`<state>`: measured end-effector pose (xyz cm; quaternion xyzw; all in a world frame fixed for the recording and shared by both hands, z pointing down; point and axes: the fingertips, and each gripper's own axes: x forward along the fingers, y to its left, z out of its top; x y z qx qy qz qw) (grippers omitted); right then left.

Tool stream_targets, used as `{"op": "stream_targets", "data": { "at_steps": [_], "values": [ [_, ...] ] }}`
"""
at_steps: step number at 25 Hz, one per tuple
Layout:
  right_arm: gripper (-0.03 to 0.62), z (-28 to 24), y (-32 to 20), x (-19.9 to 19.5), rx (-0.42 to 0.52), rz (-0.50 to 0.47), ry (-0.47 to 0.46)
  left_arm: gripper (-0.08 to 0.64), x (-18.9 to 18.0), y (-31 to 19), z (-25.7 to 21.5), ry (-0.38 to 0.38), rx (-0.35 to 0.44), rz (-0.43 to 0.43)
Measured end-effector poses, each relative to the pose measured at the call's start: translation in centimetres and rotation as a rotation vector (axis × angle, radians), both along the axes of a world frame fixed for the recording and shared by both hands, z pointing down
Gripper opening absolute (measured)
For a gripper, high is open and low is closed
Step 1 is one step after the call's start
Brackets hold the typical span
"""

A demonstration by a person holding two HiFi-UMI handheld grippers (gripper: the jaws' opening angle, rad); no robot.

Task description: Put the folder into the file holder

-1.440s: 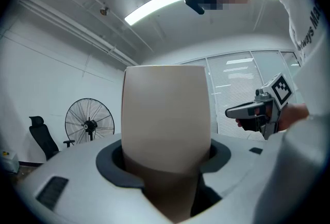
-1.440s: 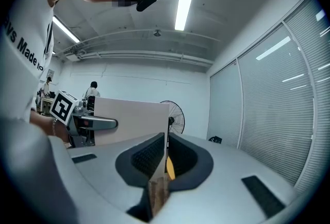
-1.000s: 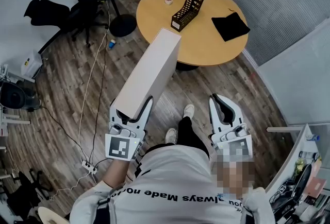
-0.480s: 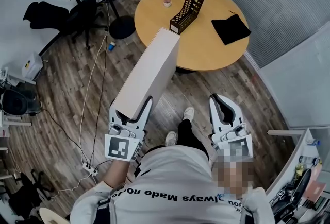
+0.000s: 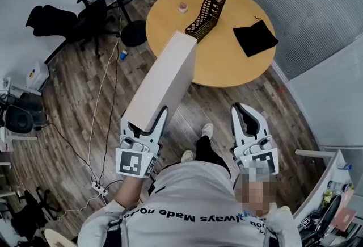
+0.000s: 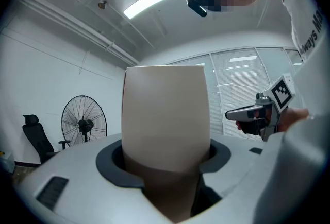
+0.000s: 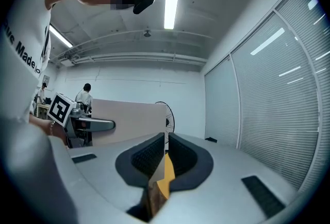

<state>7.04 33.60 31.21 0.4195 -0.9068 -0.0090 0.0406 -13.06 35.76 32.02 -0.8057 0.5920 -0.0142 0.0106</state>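
Head view: the left gripper [image 5: 145,120] holds the near end of the beige folder [image 5: 164,72] between its fingers. The folder points away from the person, and its far end shows against the edge of the round tabletop [image 5: 227,64]. The black file holder [image 5: 205,6] stands on this tabletop. The right gripper [image 5: 243,109] is over the floor.

Left gripper view: the fingers press on both sides of the folder [image 6: 166,115].

Right gripper view: the fingers are closed together, with nothing between them.
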Motion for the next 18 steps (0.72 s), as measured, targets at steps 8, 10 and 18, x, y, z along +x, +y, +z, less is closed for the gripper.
{"op": "stream_targets", "data": {
  "at_steps": [8,10,18],
  "values": [
    [0.046,0.0,-5.3,1.9,-0.005,-0.002,-0.011,0.282,2.0,-5.3,-0.2,-0.001,-0.002,-0.005],
    [0.046,-0.1,-6.5,2.5,-0.003,-0.003,-0.012,0.282,2.6,-6.5,-0.2,-0.002,-0.002,-0.008],
    [0.046,-0.2,-11.4,4.7,-0.001,-0.011,-0.017,0.282,4.8,-11.1,-0.4,-0.003,-0.002,-0.019]
  ]
}}
